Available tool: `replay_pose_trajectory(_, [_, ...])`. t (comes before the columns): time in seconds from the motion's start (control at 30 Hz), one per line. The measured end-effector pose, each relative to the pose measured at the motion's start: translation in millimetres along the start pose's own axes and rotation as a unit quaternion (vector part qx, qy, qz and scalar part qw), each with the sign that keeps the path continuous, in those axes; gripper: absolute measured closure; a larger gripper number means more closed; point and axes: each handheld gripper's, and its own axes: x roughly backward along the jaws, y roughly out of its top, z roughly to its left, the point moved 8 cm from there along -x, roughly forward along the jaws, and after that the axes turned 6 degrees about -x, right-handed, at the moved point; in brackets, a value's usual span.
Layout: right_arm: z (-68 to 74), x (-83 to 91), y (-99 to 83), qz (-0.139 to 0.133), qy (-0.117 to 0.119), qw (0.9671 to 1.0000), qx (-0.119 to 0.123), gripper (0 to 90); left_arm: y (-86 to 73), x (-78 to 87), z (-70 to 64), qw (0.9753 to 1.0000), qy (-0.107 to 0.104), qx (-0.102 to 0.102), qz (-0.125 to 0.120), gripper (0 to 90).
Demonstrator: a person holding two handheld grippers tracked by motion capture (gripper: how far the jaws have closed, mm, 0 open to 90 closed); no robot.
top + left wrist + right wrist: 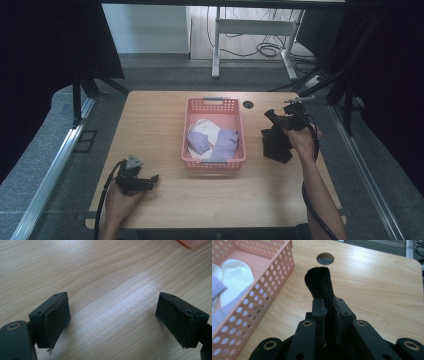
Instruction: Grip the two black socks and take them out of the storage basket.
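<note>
Wooden surface (170, 195) carried a pink perforated basket (214, 162) at centre, w/ white socks (205, 127) and lavender socks (223, 142) inside. A round cable hole (248, 104) sat just beyond the basket's far right corner. Right of the basket, a black sock (276, 145) hung from the right gripper (272, 117), lower end on or just above the surface; can't tell which. In the right gripper view its fingers (319, 312) were clenched on the black sock. Left gripper (150, 179) lay near the front left, well apart from the basket; its fingers (56, 315) were spread wide over bare wood, grasping nothing.
</note>
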Motion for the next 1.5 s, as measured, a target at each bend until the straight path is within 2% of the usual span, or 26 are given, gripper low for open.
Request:
replay_pose_trajectory(0.3, [-6.4, -39.9, -29.8, 0.033, -0.007, 0.9993, -0.015, 77.7, 0.1, 0.0, 0.2, 1.0000, 0.000, -0.001, 0.000, 12.1])
replay_pose_trajectory(0.4, [-7.3, -45.8, -35.2, 0.038, -0.007, 0.9991, -0.016, 76.1, 0.1, 0.0, 0.2, 1.0000, 0.000, -0.001, 0.000, 12.1])
replay_pose_trajectory(0.5, [-6.8, -52.5, -41.9, 0.044, 0.001, 0.9988, -0.023, 70.9, 0.0, 0.0, 0.3, 1.0000, 0.000, -0.001, 0.000, 12.1])
replay_pose_trajectory(0.6, [-4.7, -55.7, -45.2, 0.052, 0.007, 0.9985, -0.018, 61.7, 0.0, 0.0, 0.3, 1.0000, 0.000, -0.001, 0.000, 12.2])
replay_pose_trajectory(0.8, [-5.2, -51.1, -38.9, 0.031, 0.011, 0.9993, -0.020, 46.4, 0.1, 0.0, 0.3, 1.0000, 0.000, -0.001, 0.000, 12.2])
replay_pose_trajectory(0.93, [-5.5, -50.3, -41.1, 0.028, 0.019, 0.9992, -0.022, 39.7, 0.0, 0.0, 0.3, 1.0000, 0.000, -0.001, 0.000, 12.2])
replay_pose_trajectory(1.13, [-0.4, -38.9, -35.0, 0.017, 0.028, 0.9993, -0.016, 33.7, 0.0, 0.0, 0.2, 1.0000, 0.000, -0.001, 0.000, 12.2])
replay_pose_trajectory(1.27, [5.6, -28.1, -31.2, 0.019, 0.036, 0.9991, -0.009, 29.3, 0.0, 0.0, 0.1, 1.0000, 0.000, 0.000, 0.000, 12.2])
replay_pose_trajectory(1.5, [9.4, -10.2, -31.8, 0.011, 0.040, 0.9991, -0.003, 24.0, 0.0, 0.1, 0.1, 1.0000, 0.001, 0.000, 0.000, 12.3])
